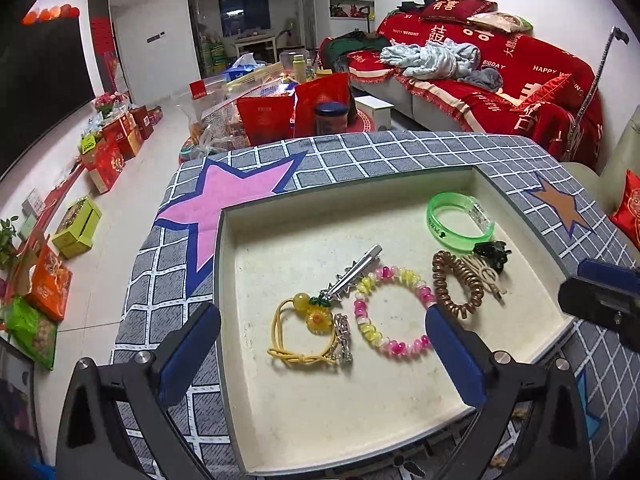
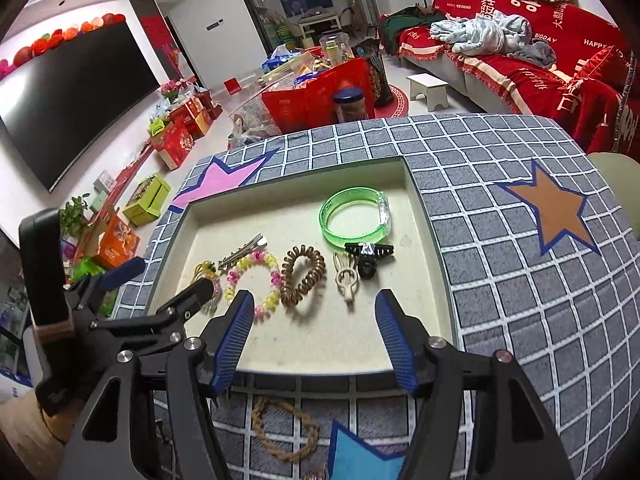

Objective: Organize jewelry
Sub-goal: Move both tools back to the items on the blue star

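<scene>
Your left gripper [image 1: 322, 354] hangs with jaws spread wide and empty over the near-left part of the tray [image 1: 520, 204], the yellow hair tie with its sunflower charm [image 1: 308, 332] and the pink-and-yellow bead bracelet [image 1: 394, 310] lying side by side just ahead between its fingers. Your right gripper [image 2: 316, 336], likewise agape and holding nothing, sits at the tray's near edge. A braided cord bracelet [image 2: 286, 432] lies outside the tray on the checked cloth [image 2: 520, 280], below and nearest the right gripper, so that hand looks better placed for it.
</scene>
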`<state>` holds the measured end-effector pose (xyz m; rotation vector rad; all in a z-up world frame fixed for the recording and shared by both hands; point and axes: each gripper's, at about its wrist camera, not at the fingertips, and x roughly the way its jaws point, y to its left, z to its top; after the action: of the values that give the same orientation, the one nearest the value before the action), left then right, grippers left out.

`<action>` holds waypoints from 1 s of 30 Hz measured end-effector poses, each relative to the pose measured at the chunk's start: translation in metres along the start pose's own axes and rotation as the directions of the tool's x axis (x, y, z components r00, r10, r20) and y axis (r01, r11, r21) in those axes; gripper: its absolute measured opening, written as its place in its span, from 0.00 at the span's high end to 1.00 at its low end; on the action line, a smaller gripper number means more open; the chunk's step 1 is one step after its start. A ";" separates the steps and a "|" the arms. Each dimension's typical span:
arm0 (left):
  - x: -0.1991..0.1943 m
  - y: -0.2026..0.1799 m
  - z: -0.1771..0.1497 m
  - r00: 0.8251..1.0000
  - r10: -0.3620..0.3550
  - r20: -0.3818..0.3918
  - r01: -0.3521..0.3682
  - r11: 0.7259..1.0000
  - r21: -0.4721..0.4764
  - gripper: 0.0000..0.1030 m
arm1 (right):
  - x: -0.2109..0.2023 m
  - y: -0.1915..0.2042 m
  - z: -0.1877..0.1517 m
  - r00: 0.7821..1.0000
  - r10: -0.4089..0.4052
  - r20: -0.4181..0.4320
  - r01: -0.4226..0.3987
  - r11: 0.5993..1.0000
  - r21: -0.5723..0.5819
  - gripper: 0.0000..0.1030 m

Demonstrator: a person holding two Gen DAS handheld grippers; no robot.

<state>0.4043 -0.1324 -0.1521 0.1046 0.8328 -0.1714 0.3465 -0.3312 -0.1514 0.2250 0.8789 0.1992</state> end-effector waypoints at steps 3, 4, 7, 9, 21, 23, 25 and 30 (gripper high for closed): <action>-0.009 0.002 -0.002 1.000 0.006 0.020 -0.006 1.000 0.003 0.00 | -0.009 0.003 -0.013 1.000 0.006 -0.005 -0.006 1.000 -0.010 0.35; -0.013 0.003 -0.003 1.000 0.004 0.025 -0.004 1.000 0.004 0.00 | -0.011 0.004 -0.018 1.000 0.002 -0.009 -0.003 1.000 -0.017 0.35; -0.027 0.003 -0.010 0.999 -0.004 0.036 0.004 1.000 -0.001 0.00 | -0.017 0.005 -0.039 0.999 -0.009 -0.034 0.008 1.000 -0.029 0.35; -0.038 0.004 -0.018 0.999 -0.015 0.041 0.015 1.000 -0.014 0.00 | -0.019 0.004 -0.055 0.998 -0.011 -0.060 0.010 1.000 -0.023 0.35; -0.070 0.001 -0.068 0.997 -0.083 -0.006 0.083 0.993 -0.083 0.00 | -0.015 0.002 -0.115 0.988 -0.069 -0.137 0.065 0.997 -0.034 0.35; -0.071 0.001 -0.075 0.996 -0.085 -0.019 0.082 0.992 -0.097 0.00 | -0.013 0.004 -0.118 0.987 -0.074 -0.140 0.068 0.997 -0.043 0.35; -0.072 0.003 -0.082 0.996 -0.079 -0.034 0.075 0.991 -0.109 0.00 | -0.010 0.007 -0.120 0.987 -0.080 -0.139 0.072 0.996 -0.056 0.35; -0.071 0.008 -0.093 0.997 -0.063 -0.054 0.056 0.990 -0.126 0.00 | -0.007 0.017 -0.123 0.986 -0.106 -0.126 0.094 0.991 -0.097 0.35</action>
<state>0.2914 -0.1024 -0.1612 -0.0325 0.9026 -0.1726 0.2452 -0.3024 -0.2177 0.0830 1.0070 0.1612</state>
